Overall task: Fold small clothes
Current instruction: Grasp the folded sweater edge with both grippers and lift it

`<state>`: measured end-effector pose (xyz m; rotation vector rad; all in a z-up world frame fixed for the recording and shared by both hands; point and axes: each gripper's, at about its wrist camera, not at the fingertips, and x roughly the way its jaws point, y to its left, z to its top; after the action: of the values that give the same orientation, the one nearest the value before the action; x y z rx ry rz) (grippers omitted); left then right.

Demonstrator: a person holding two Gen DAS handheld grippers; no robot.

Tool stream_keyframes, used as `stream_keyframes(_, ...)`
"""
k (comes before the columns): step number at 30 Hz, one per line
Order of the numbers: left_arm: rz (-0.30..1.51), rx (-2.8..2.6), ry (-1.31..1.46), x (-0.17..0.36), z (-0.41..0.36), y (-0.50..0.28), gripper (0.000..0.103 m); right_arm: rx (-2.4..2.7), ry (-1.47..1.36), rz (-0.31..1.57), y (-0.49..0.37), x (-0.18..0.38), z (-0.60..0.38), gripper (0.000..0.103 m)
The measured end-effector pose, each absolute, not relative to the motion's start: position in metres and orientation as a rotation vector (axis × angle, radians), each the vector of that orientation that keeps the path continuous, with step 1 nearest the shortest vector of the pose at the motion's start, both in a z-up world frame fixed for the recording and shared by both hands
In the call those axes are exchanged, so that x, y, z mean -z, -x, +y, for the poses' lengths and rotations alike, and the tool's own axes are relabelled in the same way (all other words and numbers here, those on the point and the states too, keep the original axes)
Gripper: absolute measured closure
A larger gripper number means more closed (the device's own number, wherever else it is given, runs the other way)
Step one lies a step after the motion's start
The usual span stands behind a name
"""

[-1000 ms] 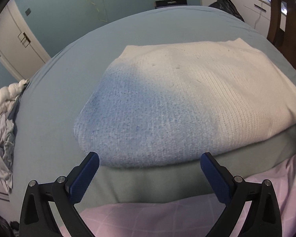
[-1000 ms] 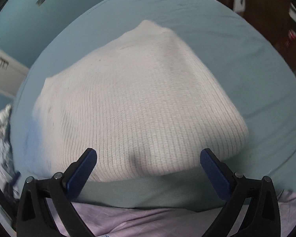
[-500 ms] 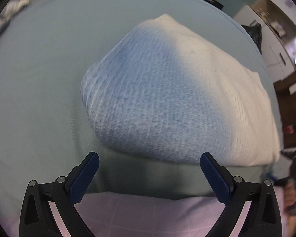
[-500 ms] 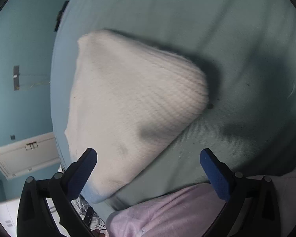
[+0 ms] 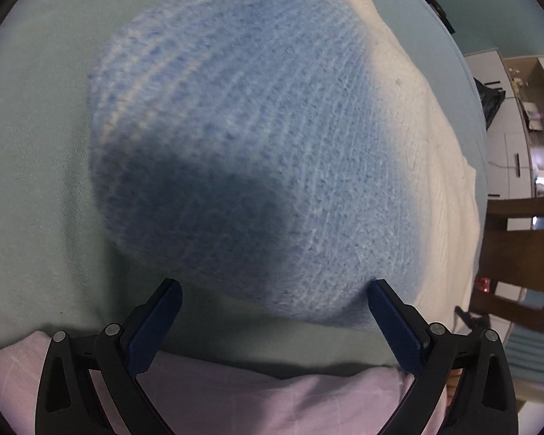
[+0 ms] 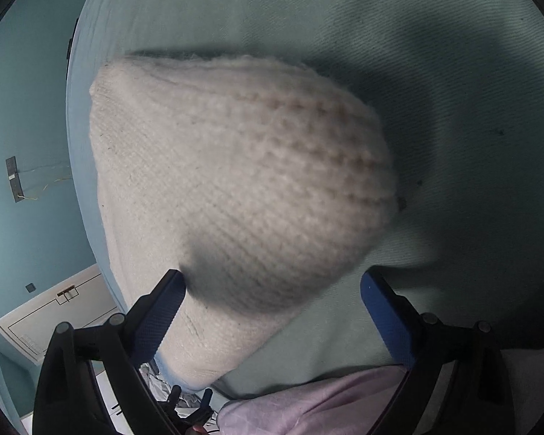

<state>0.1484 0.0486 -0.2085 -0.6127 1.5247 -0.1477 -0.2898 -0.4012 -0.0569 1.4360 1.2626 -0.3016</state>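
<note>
A folded knit garment, blue at one end and cream-white at the other, lies on the pale green bed sheet. My left gripper is open and points steeply down at the blue end. That end's near corner sits between the blue pads without being pressed. My right gripper hangs over the white end with its jaws wide and closing. The white corner lies between them, and its left pad is against the knit's edge.
A pink cloth lies at the near edge of the bed, under both grippers. White cupboards and dark wooden furniture stand past the bed in the left wrist view. A teal wall and a white door show in the right wrist view.
Both grippers have rolled and sunk toward the garment, which now fills each view. The blue corner has come between the left fingers, the white corner between the right ones. The right jaws have narrowed slightly.
</note>
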Motion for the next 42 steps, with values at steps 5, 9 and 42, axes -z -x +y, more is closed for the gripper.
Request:
stream_keyframes(5, 1.517, 0.156, 0.562, 0.202, 0.031, -0.150, 0.000, 0.256, -1.430, 1.248, 0.285, 0.048, -0.399, 0.028)
stream_keyframes(9, 1.530, 0.158, 0.610, 0.206, 0.029, -0.156, 0.000, 0.247, -1.427, 1.245, 0.275, 0.047, -0.395, 0.029)
stream_keyframes(42, 1.254, 0.221, 0.643, 0.135, 0.049, -0.124, 0.088, 0.097, -1.151, 0.966, 0.289, -0.009, -0.383, 0.079)
